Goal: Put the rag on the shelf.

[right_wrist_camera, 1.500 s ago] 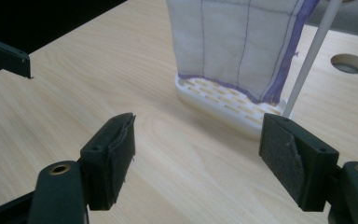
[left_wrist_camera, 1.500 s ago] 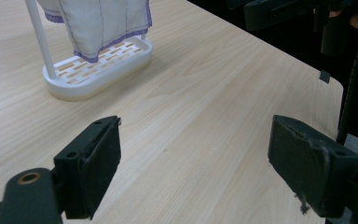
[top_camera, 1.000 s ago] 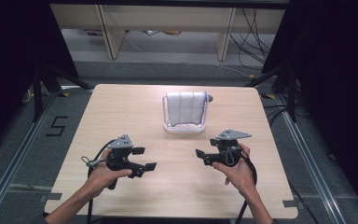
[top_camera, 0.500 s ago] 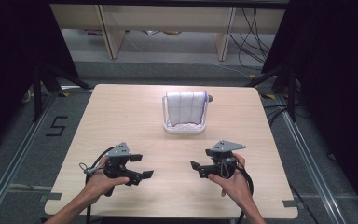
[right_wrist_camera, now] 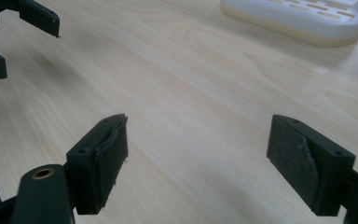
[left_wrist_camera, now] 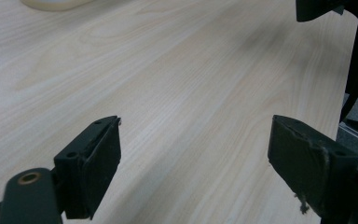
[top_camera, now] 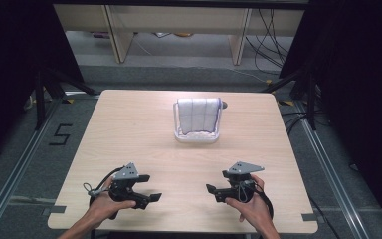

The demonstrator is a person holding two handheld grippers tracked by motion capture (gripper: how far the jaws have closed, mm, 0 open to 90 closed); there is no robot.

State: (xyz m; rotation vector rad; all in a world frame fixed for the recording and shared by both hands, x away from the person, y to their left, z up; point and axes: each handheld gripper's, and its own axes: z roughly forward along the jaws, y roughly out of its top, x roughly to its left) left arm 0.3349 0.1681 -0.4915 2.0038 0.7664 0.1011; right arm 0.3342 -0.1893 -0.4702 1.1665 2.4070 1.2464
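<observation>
Fingers spread wide on both: left gripper (top_camera: 149, 193) and right gripper (top_camera: 213, 191) hovering empty, facing inward over pale wooden table (top_camera: 139, 129), white slatted plastic rack (top_camera: 197, 121) sitting well beyond.

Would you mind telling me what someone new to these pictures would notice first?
Probably the white rack with a pale cloth draped over it, standing alone toward the far side of the wooden table. Next come the two black tools at the near edge: the left gripper and the right gripper, both open, empty and pointing toward each other.
</observation>
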